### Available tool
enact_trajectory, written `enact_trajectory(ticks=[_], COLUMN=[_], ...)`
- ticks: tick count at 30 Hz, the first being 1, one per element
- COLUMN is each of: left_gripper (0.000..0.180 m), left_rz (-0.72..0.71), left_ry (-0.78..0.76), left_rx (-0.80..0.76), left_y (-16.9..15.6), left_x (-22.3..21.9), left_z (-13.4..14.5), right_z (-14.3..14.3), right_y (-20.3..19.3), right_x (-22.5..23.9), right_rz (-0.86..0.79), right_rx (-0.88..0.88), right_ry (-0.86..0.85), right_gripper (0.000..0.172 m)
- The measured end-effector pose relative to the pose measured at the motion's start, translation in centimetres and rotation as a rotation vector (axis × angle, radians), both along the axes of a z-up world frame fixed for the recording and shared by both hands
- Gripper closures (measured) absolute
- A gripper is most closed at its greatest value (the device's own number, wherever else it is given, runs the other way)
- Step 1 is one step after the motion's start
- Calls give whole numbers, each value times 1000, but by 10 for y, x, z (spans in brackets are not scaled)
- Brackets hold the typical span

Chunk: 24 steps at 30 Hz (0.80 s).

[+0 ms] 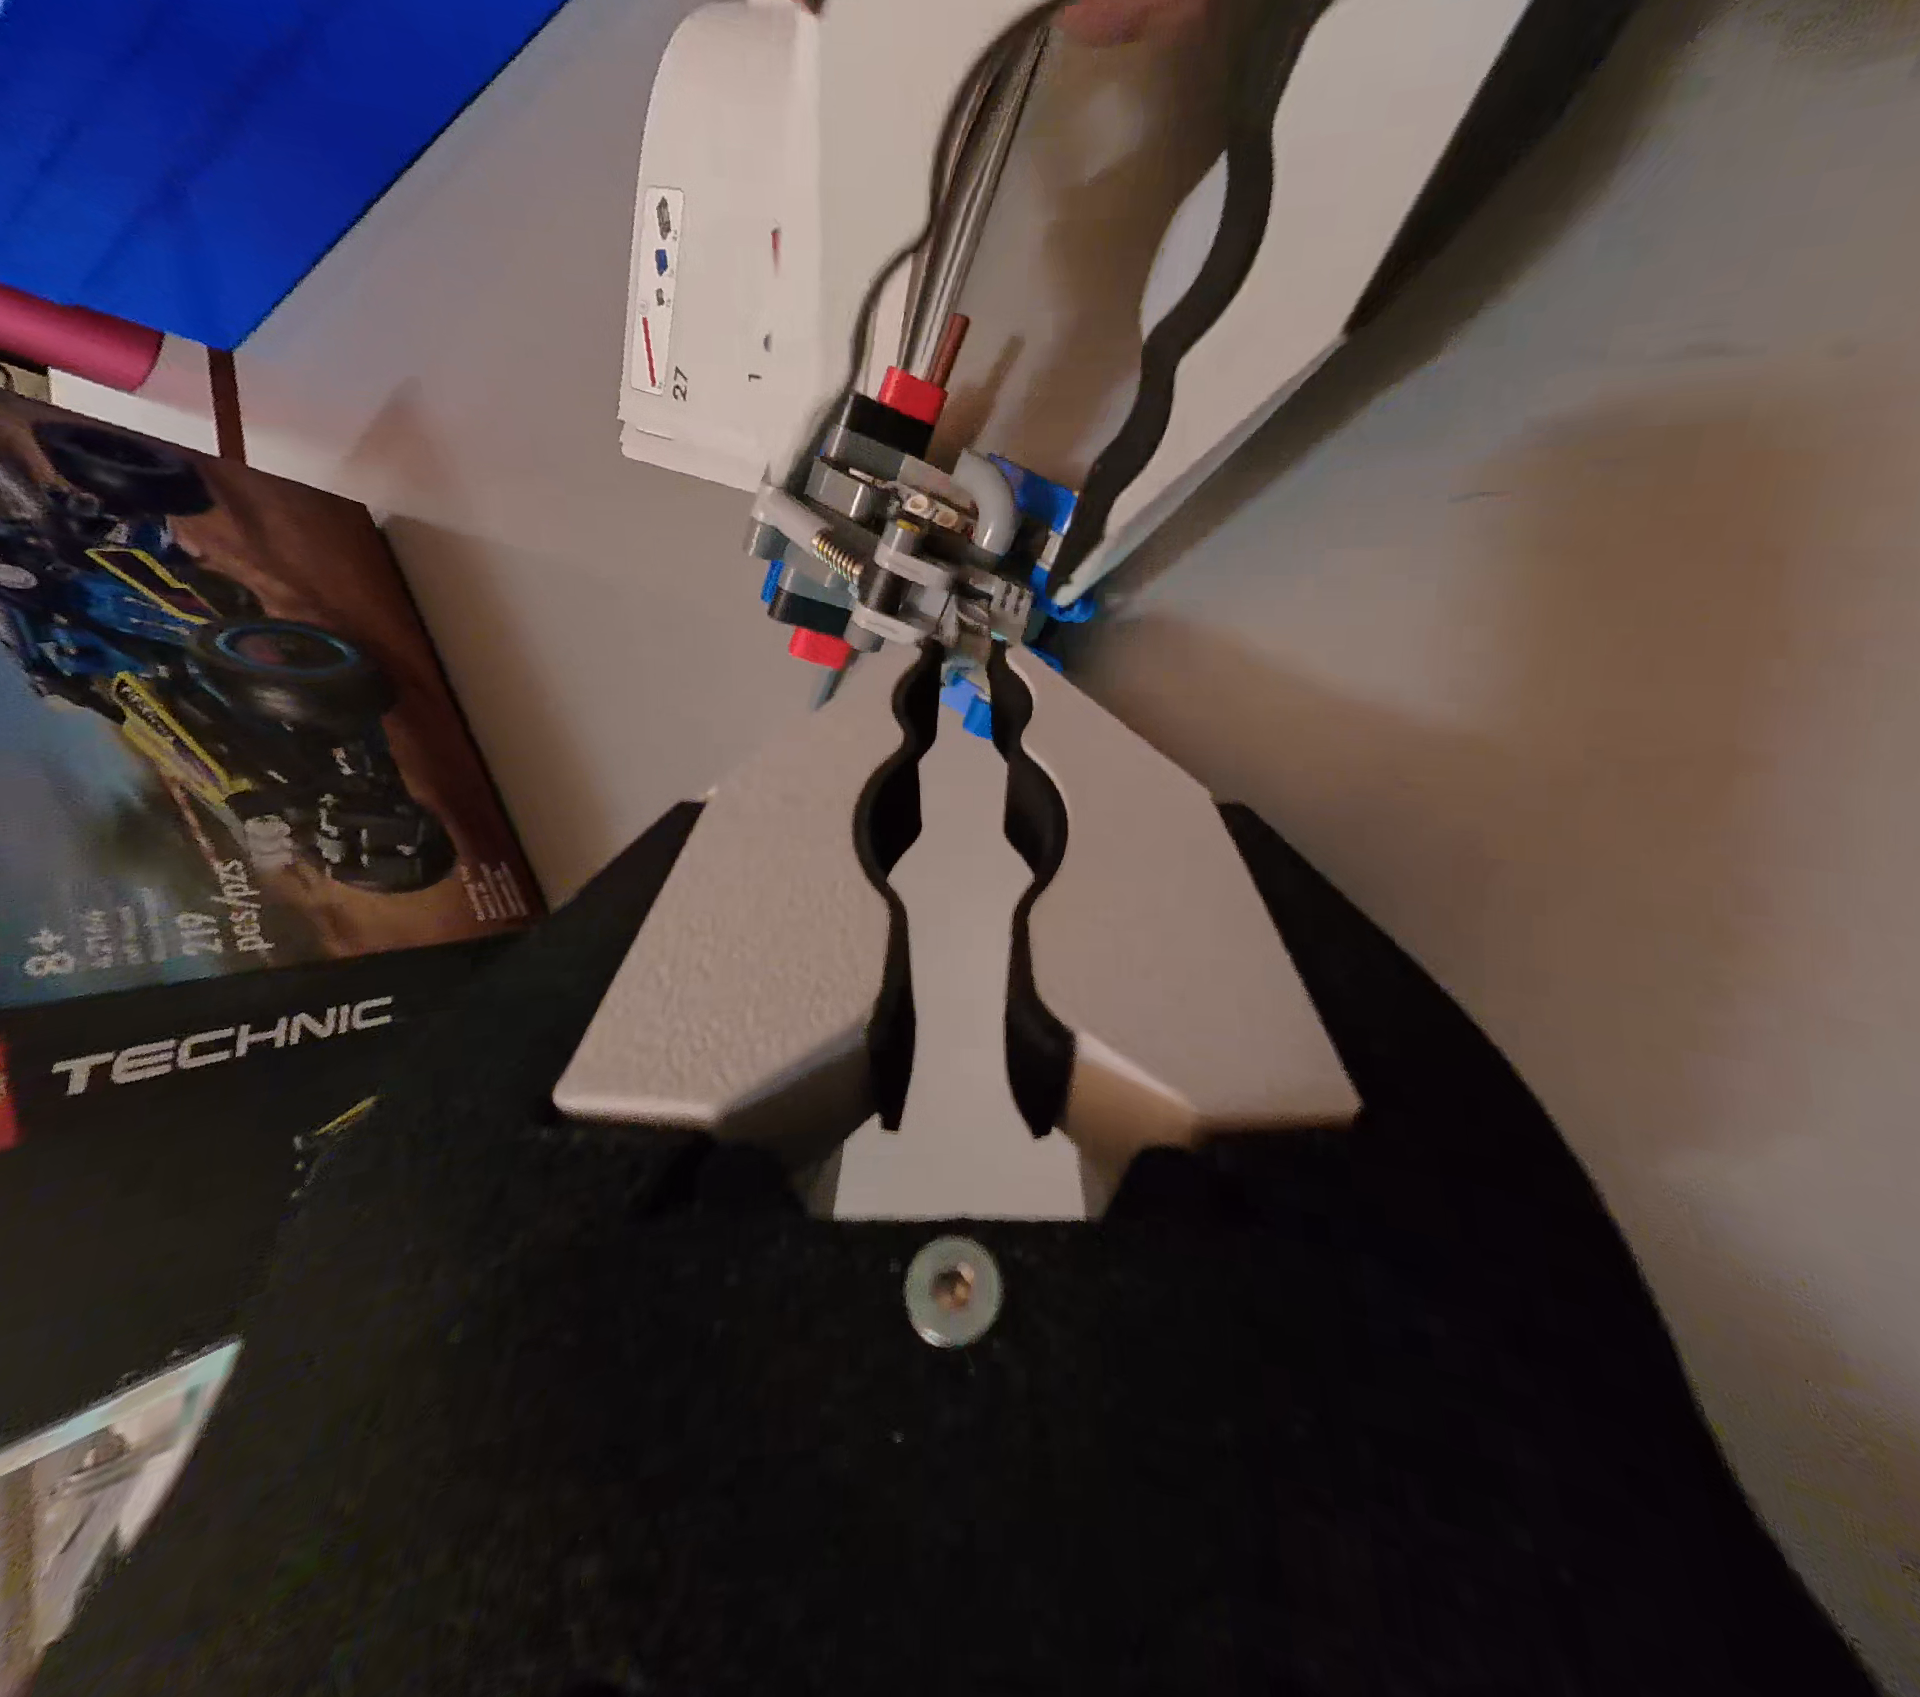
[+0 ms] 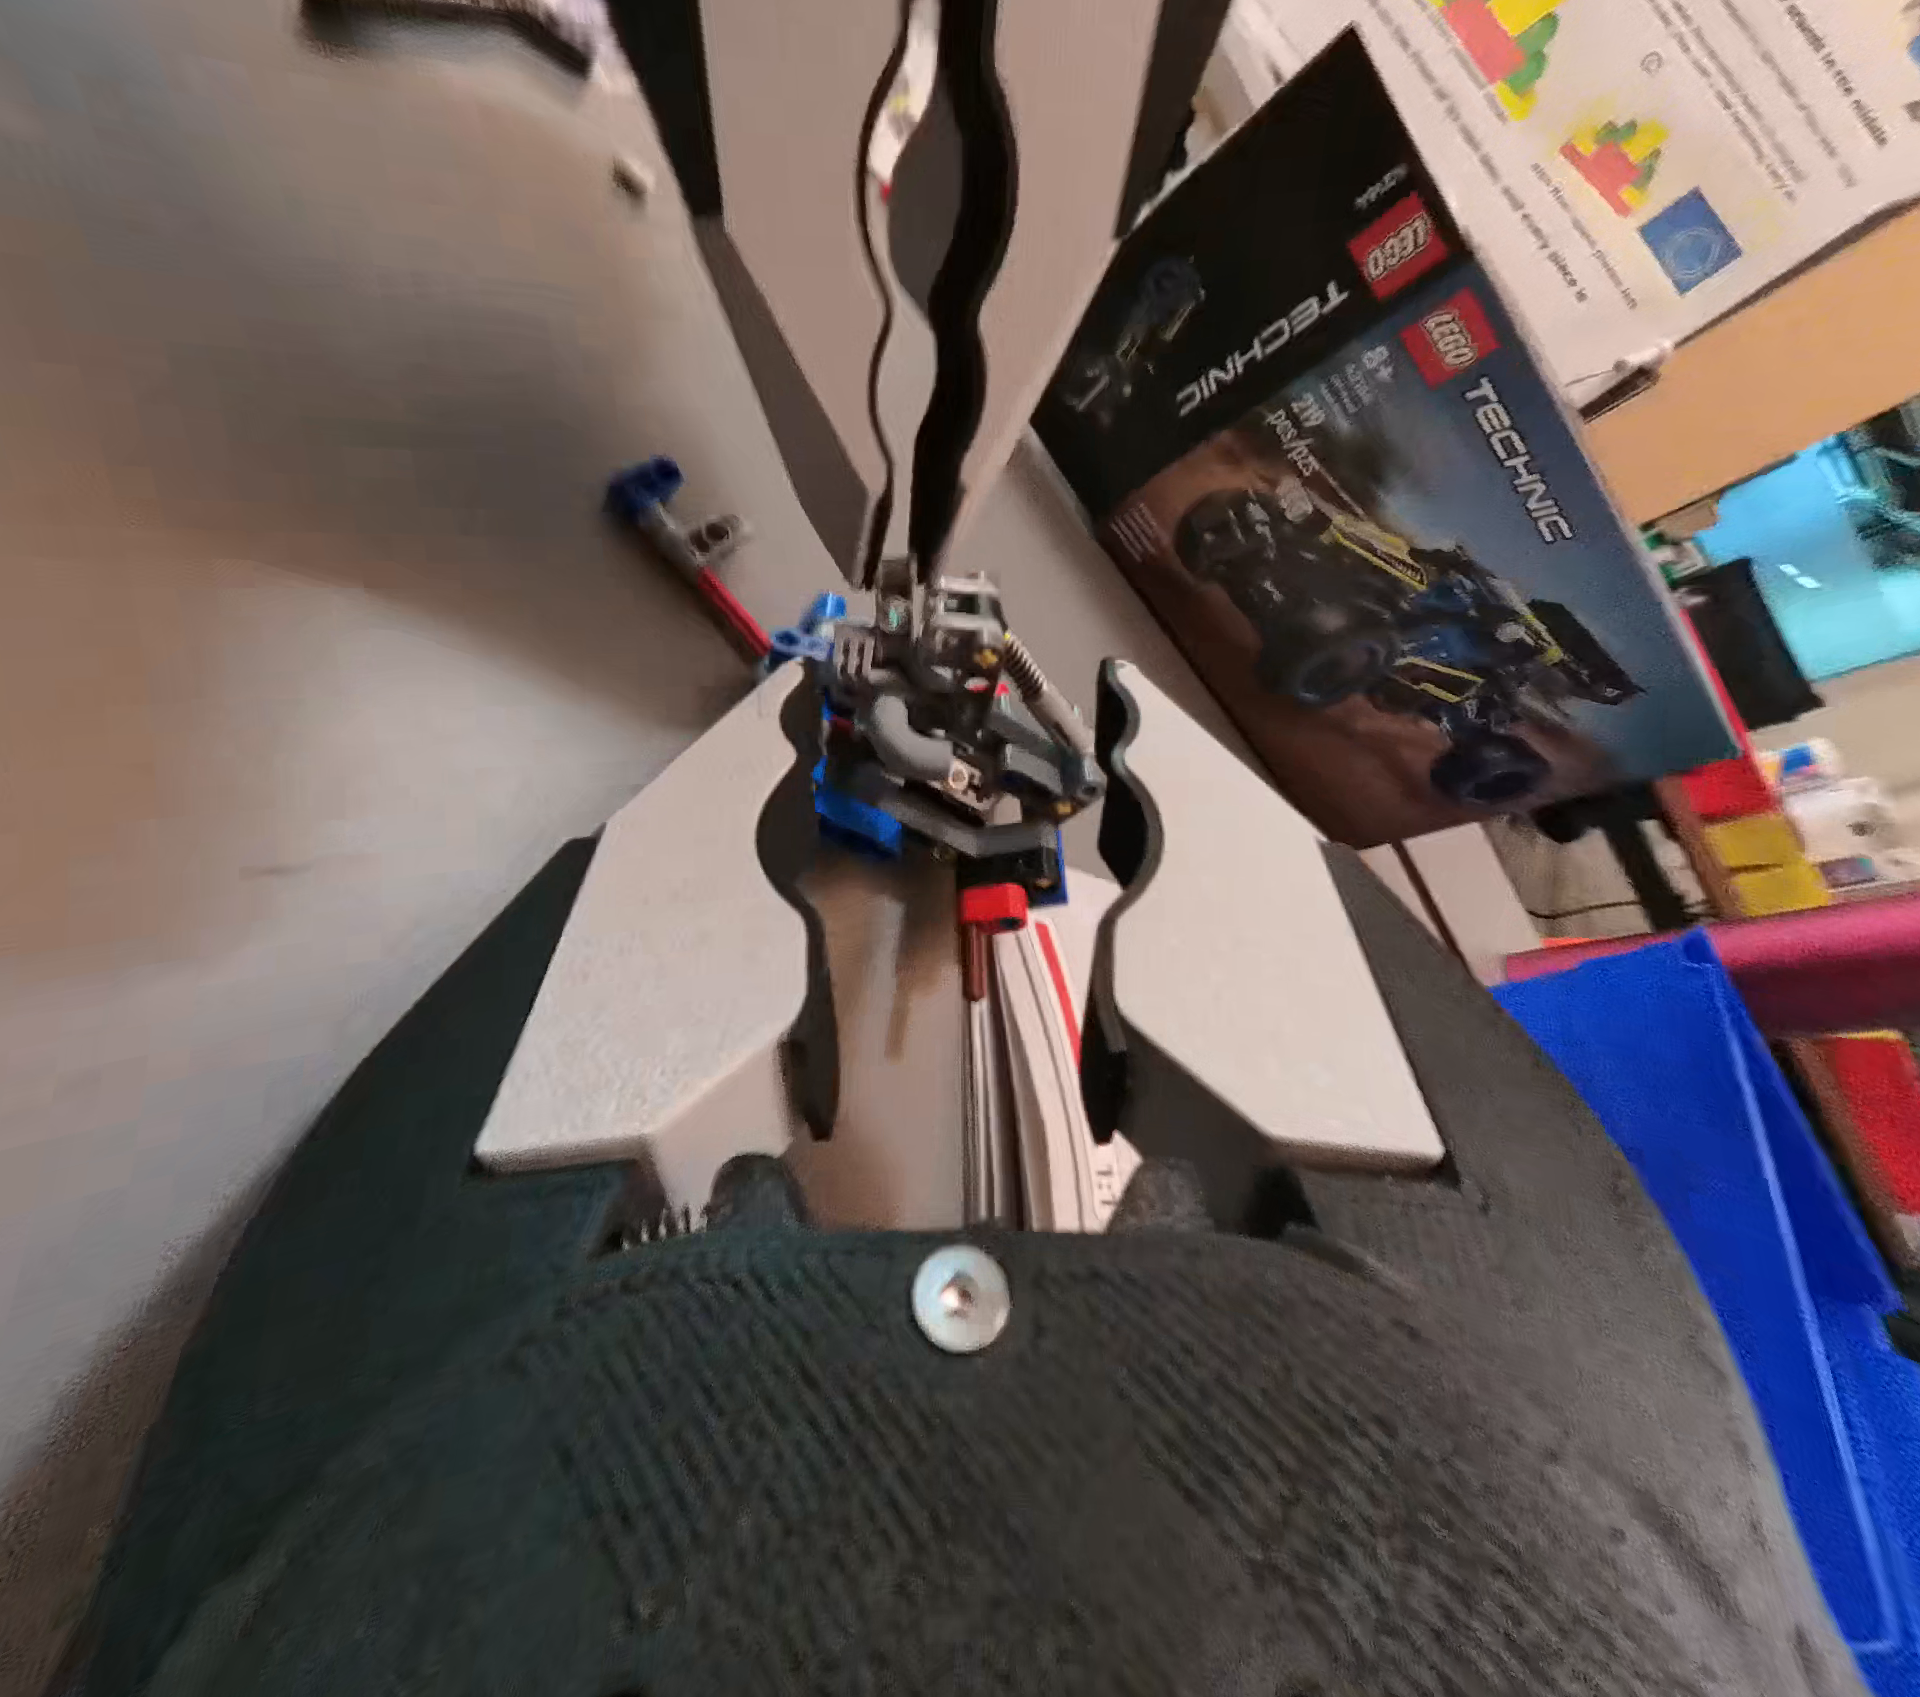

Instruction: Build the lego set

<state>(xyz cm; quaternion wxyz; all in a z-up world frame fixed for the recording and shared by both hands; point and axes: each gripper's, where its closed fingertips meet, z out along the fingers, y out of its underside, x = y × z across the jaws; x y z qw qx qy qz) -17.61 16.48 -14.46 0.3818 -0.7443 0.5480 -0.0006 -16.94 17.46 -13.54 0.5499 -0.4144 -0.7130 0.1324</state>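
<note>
left wrist view: narrow tongs pinch the brick model, wide tongs straddle it

left wrist view shows the left tongs (image 1: pixel 961 660) clenched down to a narrow slit, tips biting a thin grey part at the near edge of the small grey, black and blue brick model (image 1: pixel 894 535). right wrist view gives the other side: the right tongs (image 2: pixel 951 748) spread wide, the same model (image 2: pixel 935 733) sitting between the pads, with a clear gap at the right-hand pad, so no grip there; the left-hand pad's contact i cannot tell. a red bush and dark axle (image 2: pixel 987 920) stick out of the model toward that camera.

outward now: a loose blue, grey and red axle assembly (image 2: pixel 686 535) lies on the pale surface (image 2: pixel 260 712) just beyond. an open instruction booklet (image 1: pixel 717 297) sits behind the model. the toy-car box (image 2: pixel 1403 556) stands nearby, closed, contents unseen. a blue bin (image 1: pixel 260 37) sits further out; its inside is hidden from both cameras.
</note>
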Motion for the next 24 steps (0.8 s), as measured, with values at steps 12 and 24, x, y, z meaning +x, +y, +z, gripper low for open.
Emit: enact_trajectory(ticks=[12,24], left_gripper=[174,174], left_rz=[-38,-114], left_ry=[230,447], left_rx=[-49,-110], left_y=[5,12], left_x=[6,2], left_z=[1,3], right_z=[-11,-3], right_y=[-1,1], right_x=[7,20], right_rz=[-26,-140], right_rx=[1,25], right_ry=[15,87], right_gripper=[135,134])
